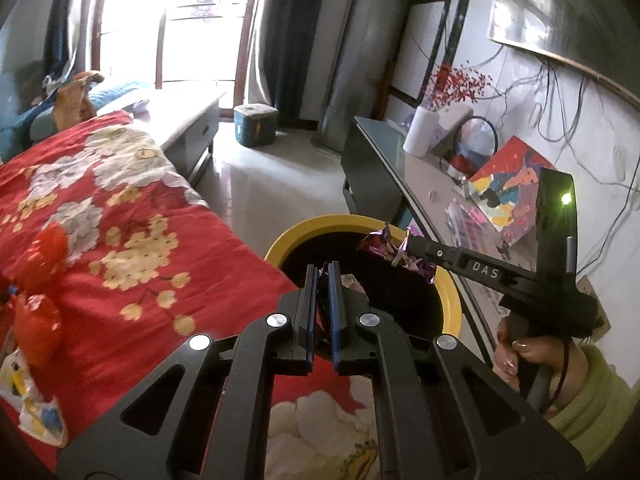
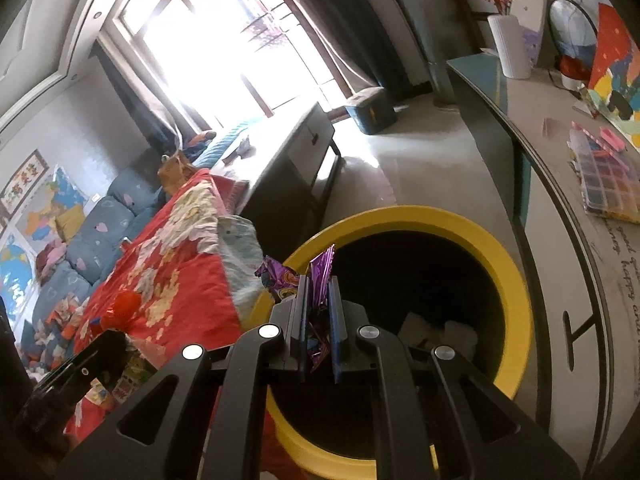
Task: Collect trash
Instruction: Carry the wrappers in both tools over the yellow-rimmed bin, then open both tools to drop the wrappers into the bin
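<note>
Red floral bedspread (image 1: 120, 216), bright bedroom window (image 1: 180, 20)

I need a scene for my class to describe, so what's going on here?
A person is clearing trash in a bedroom with a gripper in each hand. The right gripper is shut on a purple foil wrapper above the open yellow-rimmed bin beside the bed. The left gripper is shut on a thin scrap at the bin's rim. Some white paper already lies inside.

The letters "DAS" are printed in white on the black right gripper (image 1: 404, 246); "happy" is written on the pale cabinet front (image 2: 624, 280).
</note>
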A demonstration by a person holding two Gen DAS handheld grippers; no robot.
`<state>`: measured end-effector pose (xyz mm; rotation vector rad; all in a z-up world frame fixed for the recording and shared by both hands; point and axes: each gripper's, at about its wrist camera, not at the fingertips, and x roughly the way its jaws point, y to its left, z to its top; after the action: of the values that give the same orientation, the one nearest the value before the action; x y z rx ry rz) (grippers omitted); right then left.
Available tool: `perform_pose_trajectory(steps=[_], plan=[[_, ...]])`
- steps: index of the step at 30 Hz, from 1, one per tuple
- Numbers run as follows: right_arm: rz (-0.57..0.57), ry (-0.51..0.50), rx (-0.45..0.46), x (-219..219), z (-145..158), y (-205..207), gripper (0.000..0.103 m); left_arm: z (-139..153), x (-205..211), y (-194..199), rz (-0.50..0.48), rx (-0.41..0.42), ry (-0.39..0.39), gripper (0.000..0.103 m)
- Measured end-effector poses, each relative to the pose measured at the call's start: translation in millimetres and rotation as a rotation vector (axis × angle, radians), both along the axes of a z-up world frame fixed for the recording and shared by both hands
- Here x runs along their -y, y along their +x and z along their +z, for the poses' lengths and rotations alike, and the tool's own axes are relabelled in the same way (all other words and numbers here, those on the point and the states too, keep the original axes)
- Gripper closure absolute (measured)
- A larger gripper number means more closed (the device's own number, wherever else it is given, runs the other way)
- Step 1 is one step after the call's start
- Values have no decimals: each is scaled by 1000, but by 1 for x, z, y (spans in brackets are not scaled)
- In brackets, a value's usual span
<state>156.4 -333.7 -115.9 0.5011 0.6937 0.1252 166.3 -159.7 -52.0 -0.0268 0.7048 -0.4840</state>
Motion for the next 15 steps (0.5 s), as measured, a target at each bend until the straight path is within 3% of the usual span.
perform_pose_trajectory(steps=[11,13,15], plan=[[-57,28,-44,22,-17,1,93,-11,34,23,-52,-18,40,100],[-65,33,-51,25,-19,2,87,-14,36,26,-52,-28,40,97],[-77,34,-54,28,-21,1,74,-16,35,28,-45,-37,33,76]])
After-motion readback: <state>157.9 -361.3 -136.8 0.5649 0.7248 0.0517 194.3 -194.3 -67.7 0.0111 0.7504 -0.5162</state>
